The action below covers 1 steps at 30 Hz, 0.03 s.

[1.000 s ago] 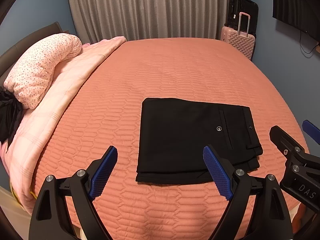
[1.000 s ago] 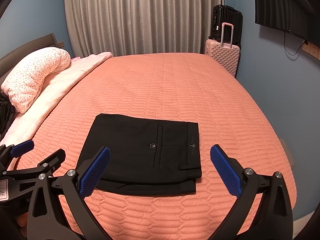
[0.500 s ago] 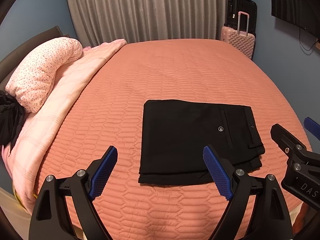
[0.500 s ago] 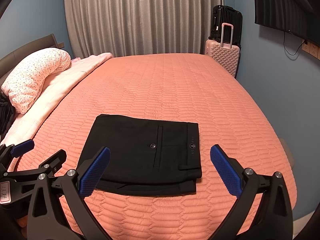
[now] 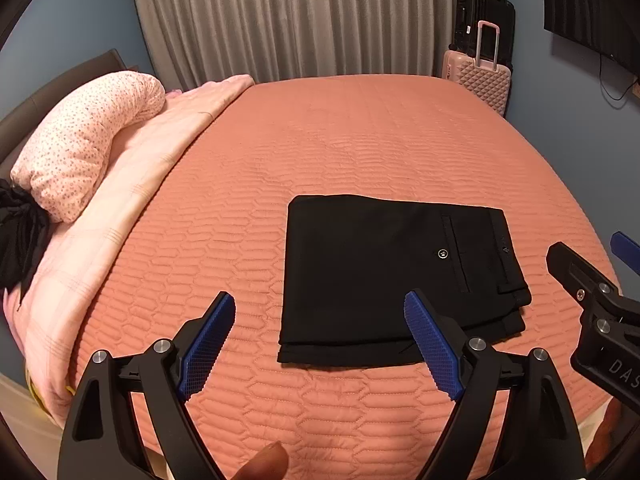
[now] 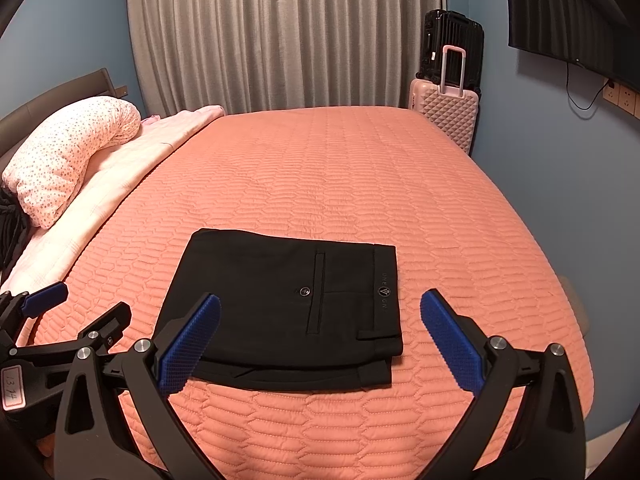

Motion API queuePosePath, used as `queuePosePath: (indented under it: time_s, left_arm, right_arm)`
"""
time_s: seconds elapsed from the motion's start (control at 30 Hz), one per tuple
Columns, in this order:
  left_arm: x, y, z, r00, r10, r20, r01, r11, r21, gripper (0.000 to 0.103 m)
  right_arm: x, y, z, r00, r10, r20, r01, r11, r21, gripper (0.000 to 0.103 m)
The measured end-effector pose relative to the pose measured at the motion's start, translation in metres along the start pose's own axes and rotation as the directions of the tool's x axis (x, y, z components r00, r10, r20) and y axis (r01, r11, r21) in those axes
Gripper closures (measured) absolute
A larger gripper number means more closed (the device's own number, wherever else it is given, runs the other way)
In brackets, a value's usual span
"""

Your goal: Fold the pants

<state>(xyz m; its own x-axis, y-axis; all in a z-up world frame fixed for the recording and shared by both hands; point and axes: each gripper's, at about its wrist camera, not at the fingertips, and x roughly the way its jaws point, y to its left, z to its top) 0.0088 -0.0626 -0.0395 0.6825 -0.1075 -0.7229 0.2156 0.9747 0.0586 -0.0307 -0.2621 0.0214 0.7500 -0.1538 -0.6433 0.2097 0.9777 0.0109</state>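
left wrist view:
hidden/cut off: right gripper (image 5: 624, 248) only partly in frame at the right edge, one black finger plus a blue pad tip; a fingertip pokes in at the bottom edge; dark bundle (image 5: 18, 236) at far left is cropped, can't identify it.
left gripper (image 5: 320, 344): jaws spread wide, nothing between them, held above the near bed edge.
pants (image 5: 384, 272): black, folded into a flat rectangle, lying on the bed (image 5: 360, 140) toward its near right part; layered edges stacked on the near side; back pocket slit with a small button faces up, waistband on the right.
textures: bed cover is salmon quilted fabric with an elongated hex stitch; gripper pads are blue, ribbed.

right wrist view:
hidden/cut off: left gripper (image 6: 60, 308) partly visible at the left edge; its label tag is hard to read.
right gripper (image 6: 320, 332): jaws wide apart, empty, above the pants' (image 6: 280, 300) near edge, not touching.
pants detail: small logo print on the waistband, lettering too small to read.
surroundings: speckled pink pillow (image 6: 68, 152) on a pale pink blanket (image 6: 132, 160) at left; grey pleated curtain (image 6: 280, 32); pink diamond-textured suitcase (image 6: 448, 112) with a black suitcase (image 6: 452, 48) behind.
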Motion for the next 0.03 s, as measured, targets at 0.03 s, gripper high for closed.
queuePosePath:
  time_s: [0.03]
  left_arm:
    - [0.0006,0.0008,-0.0002,1.000,-0.001,-0.004,0.001,1.000,-0.002,0.019]
  right_arm:
    - [0.0000,0.0000,0.0000,1.000,0.000,0.000,0.000,1.000,0.000,0.005]
